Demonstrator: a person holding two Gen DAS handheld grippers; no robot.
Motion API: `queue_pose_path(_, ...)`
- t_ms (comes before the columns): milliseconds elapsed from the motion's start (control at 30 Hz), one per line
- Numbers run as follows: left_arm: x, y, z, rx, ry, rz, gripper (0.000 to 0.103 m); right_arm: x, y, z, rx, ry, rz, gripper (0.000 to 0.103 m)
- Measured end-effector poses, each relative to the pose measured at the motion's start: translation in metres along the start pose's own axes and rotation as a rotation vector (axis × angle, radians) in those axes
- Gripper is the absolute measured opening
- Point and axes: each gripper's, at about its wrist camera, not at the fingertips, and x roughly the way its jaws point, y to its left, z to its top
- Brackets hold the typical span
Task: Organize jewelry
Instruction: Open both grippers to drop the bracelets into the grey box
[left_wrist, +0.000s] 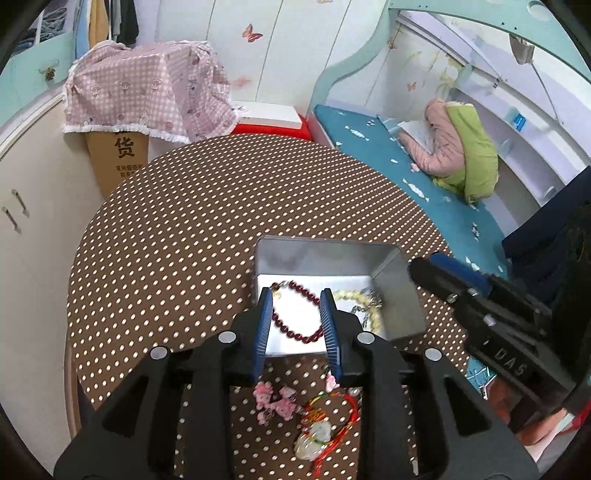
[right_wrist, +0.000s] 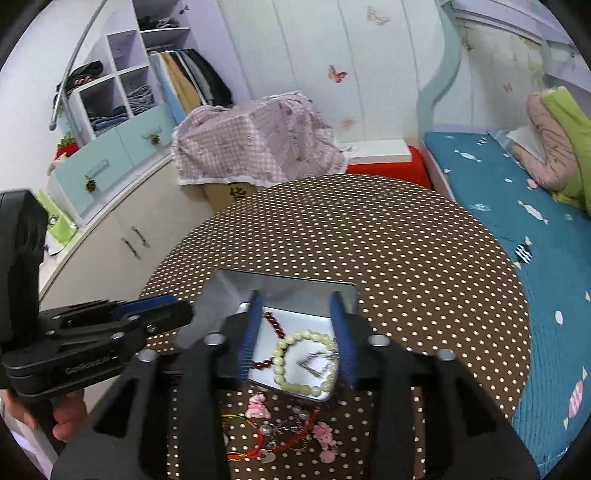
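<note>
A silver metal tin (left_wrist: 332, 254) (right_wrist: 284, 286) stands open on the polka-dot table. Inside lie a dark red bead bracelet (left_wrist: 295, 326) (right_wrist: 275, 326), a pale yellow-green bead bracelet (left_wrist: 354, 297) (right_wrist: 295, 380) and a silver piece (right_wrist: 317, 363). My left gripper (left_wrist: 297, 295) is open and empty, above the tin's near edge. My right gripper (right_wrist: 295, 299) is open and empty over the tin; it also shows at the tin's right side in the left wrist view (left_wrist: 439, 273). Loose jewelry lies before the tin: pink charms (left_wrist: 275, 400) (right_wrist: 256, 404), a red-cord jade pendant (left_wrist: 317, 435) and a red cord (right_wrist: 258, 439).
The round table (left_wrist: 207, 206) (right_wrist: 388, 236) has a brown dotted cloth. A cardboard box under pink checked fabric (left_wrist: 147, 99) and a red box (left_wrist: 273, 129) stand behind it. A teal bed (left_wrist: 424, 177) with a pink and green jacket (left_wrist: 458, 147) lies right. Cabinets (right_wrist: 122, 229) stand left.
</note>
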Motion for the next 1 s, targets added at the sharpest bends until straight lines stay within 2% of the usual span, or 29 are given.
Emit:
queue_pose_path(233, -0.004, 0.015, -0.021, -0.009, 0.010, 0.047, 0.044, -0.017, -0.003, -0.010, 0.007, -0.018, -0.024, 0.053)
queue_pose_path(500, 0.000, 0.031, -0.057, -0.024, 0.063, 0.096, 0.047, -0.027, 0.017, -0.028, -0.041, -0.011, -0.011, 0.055)
queue_pose_path(700, -0.010, 0.037, -0.079, -0.023, 0.063, 0.085, 0.047, -0.025, 0.042, -0.048, -0.116, 0.033, 0.075, 0.054)
queue_pose_path(800, -0.012, 0.040, -0.087, -0.022, 0.067, 0.093, 0.047, -0.015, 0.053, -0.058, -0.148, 0.080, 0.091, 0.048)
queue_pose_path(867, -0.013, 0.039, -0.090, -0.022, 0.070, 0.104, 0.047, -0.007, 0.059, -0.063, -0.159, 0.117, 0.094, 0.038)
queue_pose_path(1000, -0.013, 0.041, -0.101, -0.025, 0.079, 0.100, 0.047, 0.007, 0.069, -0.075, -0.201, 0.180, 0.086, 0.027)
